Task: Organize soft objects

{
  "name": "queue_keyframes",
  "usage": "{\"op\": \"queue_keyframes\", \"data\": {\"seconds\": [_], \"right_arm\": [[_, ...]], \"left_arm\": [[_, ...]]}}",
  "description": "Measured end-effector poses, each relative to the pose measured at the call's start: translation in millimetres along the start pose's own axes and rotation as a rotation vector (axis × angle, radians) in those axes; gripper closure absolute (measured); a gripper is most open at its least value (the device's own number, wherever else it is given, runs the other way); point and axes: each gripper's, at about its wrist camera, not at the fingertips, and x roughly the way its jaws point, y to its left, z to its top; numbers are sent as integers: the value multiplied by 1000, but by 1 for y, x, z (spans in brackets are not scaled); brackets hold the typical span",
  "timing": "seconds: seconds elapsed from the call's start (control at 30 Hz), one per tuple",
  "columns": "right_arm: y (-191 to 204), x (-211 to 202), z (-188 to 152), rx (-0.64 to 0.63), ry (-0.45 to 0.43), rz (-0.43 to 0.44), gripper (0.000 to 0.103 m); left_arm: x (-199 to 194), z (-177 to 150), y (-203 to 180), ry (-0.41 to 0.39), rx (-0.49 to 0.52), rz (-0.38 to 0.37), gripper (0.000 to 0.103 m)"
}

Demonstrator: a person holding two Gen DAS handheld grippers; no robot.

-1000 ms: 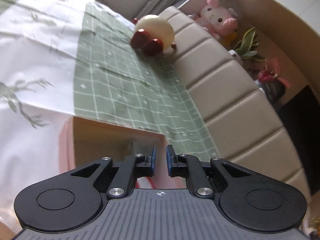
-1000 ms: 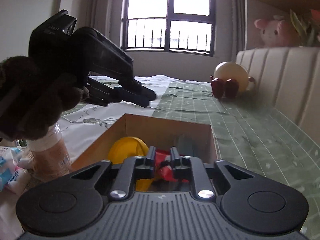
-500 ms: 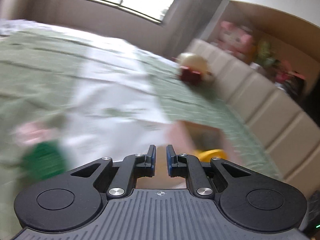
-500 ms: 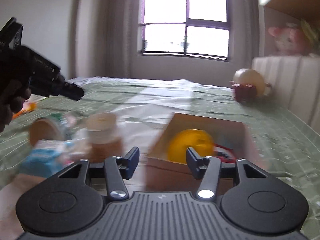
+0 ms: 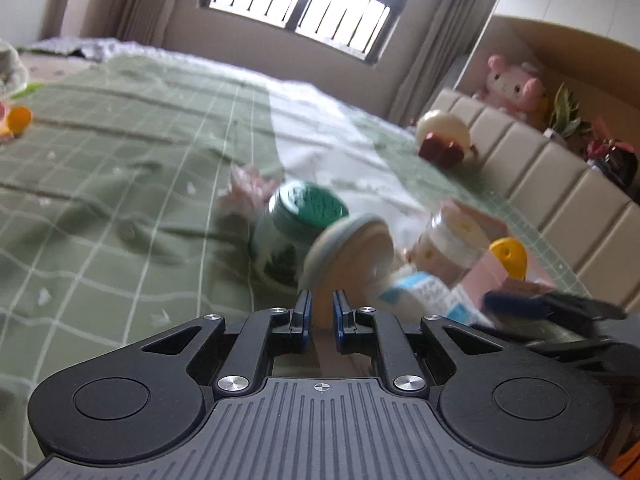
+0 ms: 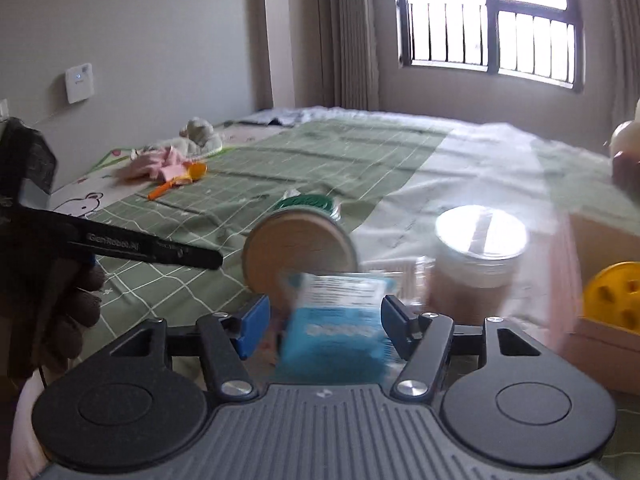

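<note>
Right gripper (image 6: 320, 322) fingers wider apart (earlier shut), now flanking blue packet (image 6: 336, 330).

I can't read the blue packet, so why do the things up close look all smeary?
Motion blur. In the right wrist view the blue packet, between the open right hand-held gripper, is smeared, while the window is sharp. In the left wrist view the green-lidded jar ahead of the shut left hand-held gripper is blurred, and the window glares white.
</note>
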Motion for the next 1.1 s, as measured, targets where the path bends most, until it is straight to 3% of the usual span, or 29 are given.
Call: {"op": "queue_keyframes", "data": {"seconds": [0.1,0.3,0.4,0.53,0.6,0.7,0.77,0.83,0.93,1.03,1.1], "right_arm": [[3,20,-2,6,22,-45,38],[3,28,-14,-62,55,-144,38],[2,27,-17,-70,61,-142,38],[2,20,-10,-71,48,-107,39],[2,16,-3,-62,29,-84,38],[7,14,-1,-69,16,-101,38],[7,14,-4,-67,20,-95,38],[8,16,-10,-77,32,-93,38],[11,16,-16,-116,35,-122,38],[6,11,-20,-112,41,-137,38],[2,6,-22,-104,41,-139,38]], "left_arm": [[-4,4,3,-42,46,-54,91],[16,26,6,-49,132,-96,91],[27,43,22,-66,71,-106,91],[39,67,58,-97,-102,-21,91],[52,81,72,-62,-166,5,91],[81,105,81,39,-230,-14,91],[100,122,77,65,-241,-24,91],[122,138,65,71,-189,-63,91],[169,153,45,162,-54,-103,91],[213,148,43,353,17,-68,91],[220,136,55,417,59,-7,91]]}}
